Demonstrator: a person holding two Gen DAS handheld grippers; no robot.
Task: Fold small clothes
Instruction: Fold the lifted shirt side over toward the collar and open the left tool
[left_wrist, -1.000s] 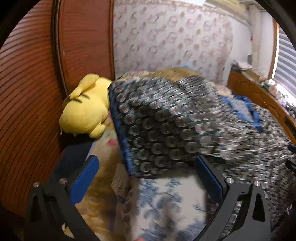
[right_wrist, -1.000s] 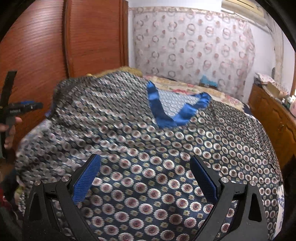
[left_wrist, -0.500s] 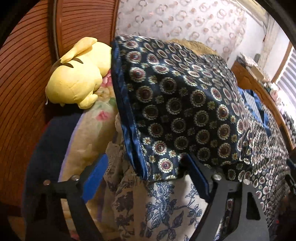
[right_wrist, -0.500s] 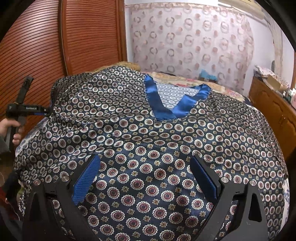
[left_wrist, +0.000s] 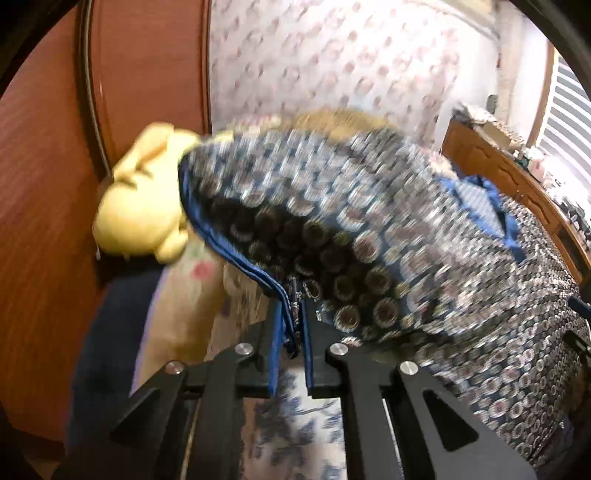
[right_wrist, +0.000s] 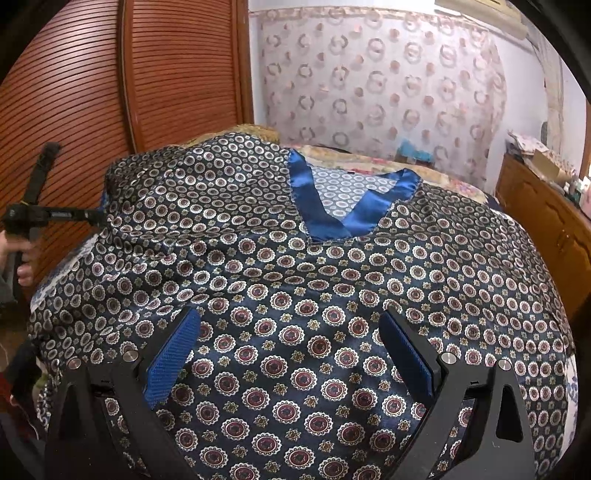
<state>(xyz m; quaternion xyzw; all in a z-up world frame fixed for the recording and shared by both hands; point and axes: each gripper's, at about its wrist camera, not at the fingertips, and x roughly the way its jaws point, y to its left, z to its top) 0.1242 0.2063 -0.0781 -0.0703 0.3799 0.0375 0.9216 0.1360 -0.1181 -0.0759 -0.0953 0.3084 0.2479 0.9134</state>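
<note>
While the right gripper (right_wrist: 288, 354) hovers spread, the left gripper (left_wrist: 293, 317) clamps the shirt (right_wrist: 295, 295).

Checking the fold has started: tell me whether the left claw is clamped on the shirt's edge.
Yes, the left claw has its fingers pressed together on the blue-trimmed edge of the patterned shirt.

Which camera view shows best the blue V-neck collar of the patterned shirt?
The right wrist view. There the blue V-neck collar is sharp, seen from the front and whole, on the patterned shirt. In the left wrist view the collar is blurred by motion, far to the right and seen from the side.
</note>
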